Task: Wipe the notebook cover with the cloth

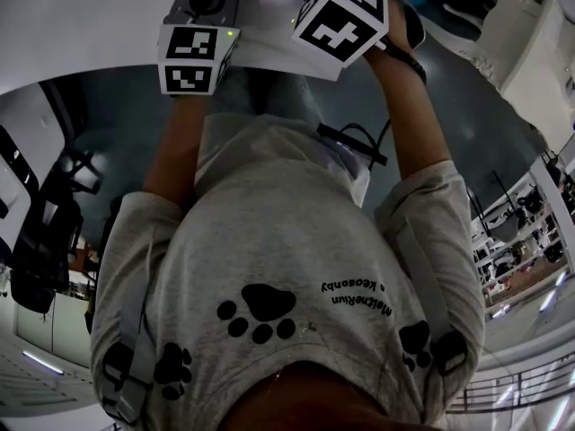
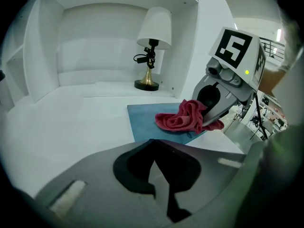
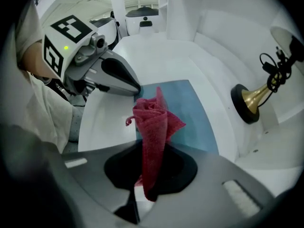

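Biggest thing here is the white desk (image 2: 71,122), set into a white alcove, with a lamp (image 2: 153,37) parked at the back (brass foot, white shade, well apart from the action). Flat on the desk is the blue notebook (image 3: 192,113), and bunched up on its cover is the red cloth (image 2: 183,118).

The right gripper (image 3: 148,156) has its jaws clamped on the cloth. One end is pinched between them and the rest hangs forward and lands on the cover. The left gripper (image 2: 152,144) has its jaws closed together with nothing in them. From the right gripper view its tip sits right at the notebook's near left edge, though I can't tell if it's actually pressing on it.

The bit that matters for wiping: from the right gripper the notebook runs lengthwise straight ahead, away from the jaws and toward the lamp side, with the cloth sitting at the near end of the cover. So I'd guess the stroke is a push forward along that long axis, with most of the blue still ahead of the cloth. The right hand is clearly the nearer one for the job. The left is only at the edge, probably best used to stop the notebook sliding.
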A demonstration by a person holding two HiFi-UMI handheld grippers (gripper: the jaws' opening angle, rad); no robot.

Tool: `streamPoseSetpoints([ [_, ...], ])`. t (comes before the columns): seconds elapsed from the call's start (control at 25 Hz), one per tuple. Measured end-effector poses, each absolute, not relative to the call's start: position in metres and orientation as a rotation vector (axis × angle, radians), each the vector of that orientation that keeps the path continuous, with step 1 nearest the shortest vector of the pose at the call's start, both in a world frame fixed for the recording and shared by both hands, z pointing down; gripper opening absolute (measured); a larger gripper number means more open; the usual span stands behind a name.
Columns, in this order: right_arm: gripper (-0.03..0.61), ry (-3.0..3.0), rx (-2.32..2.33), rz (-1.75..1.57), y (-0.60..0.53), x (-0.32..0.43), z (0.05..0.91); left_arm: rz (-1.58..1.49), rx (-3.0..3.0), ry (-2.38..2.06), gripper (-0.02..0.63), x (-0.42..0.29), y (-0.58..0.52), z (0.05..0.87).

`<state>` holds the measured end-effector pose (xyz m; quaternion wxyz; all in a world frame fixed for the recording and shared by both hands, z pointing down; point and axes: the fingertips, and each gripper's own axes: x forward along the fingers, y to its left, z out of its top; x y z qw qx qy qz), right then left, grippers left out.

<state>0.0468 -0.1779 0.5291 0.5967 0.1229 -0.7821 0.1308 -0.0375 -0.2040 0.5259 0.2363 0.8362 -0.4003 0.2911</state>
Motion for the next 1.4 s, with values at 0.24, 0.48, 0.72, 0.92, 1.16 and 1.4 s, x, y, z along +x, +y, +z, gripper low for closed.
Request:
streamPoseSetpoints([
  [0.24,0.043,-1.774,0.361,0.332,-0.175,0.082,0.532,0.799,2.282,-1.080,-0.002,-0.038,-0.202,0.527],
  [0.48,0.043,-1.737,0.403,0.355,-0.169,0.111,0.536,0.798,2.283,-1.078,-0.002,-0.036,-0.202,0.529],
  [0.72,0.043,-1.719,0.438,0.372,-0.166,0.133,0.540,0.803,2.284,-1.077,-0.003,-0.032,-0.204,0.531],
  [0.92,0.043,-1.766,0.495,0.458,-0.166,0.134,0.537,0.798,2.286,-1.084,-0.002,-0.035,-0.204,0.530],
  [1.16,0.044,-1.871,0.712,0.585,-0.168,0.136,0.518,0.794,2.284,-1.092,-0.002,-0.033,-0.203,0.528],
  [1.4,0.044,-1.967,0.983,0.643,-0.174,0.129,0.486,0.791,2.281,-1.076,-0.002,-0.038,-0.200,0.526],
])
